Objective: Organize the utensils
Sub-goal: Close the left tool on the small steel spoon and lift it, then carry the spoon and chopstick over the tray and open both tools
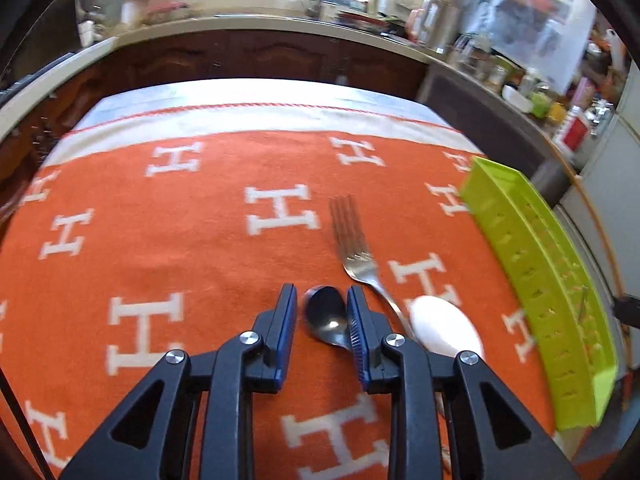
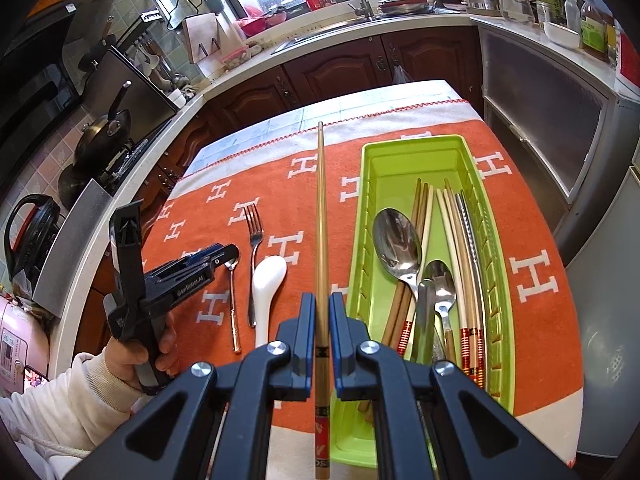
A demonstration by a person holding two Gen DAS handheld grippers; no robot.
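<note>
Right fingers [image 2: 319,312] clamp a chopstick [image 2: 320,216] beside the tray's rim [image 2: 362,216]; left fingers [image 1: 322,304], parted, straddle a spoon [image 1: 326,314].

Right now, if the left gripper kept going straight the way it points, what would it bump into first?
Most likely the small metal spoon: its bowl lies between the open fingers of the left gripper, on the orange cloth. The remaining gap is hard to judge.
</note>
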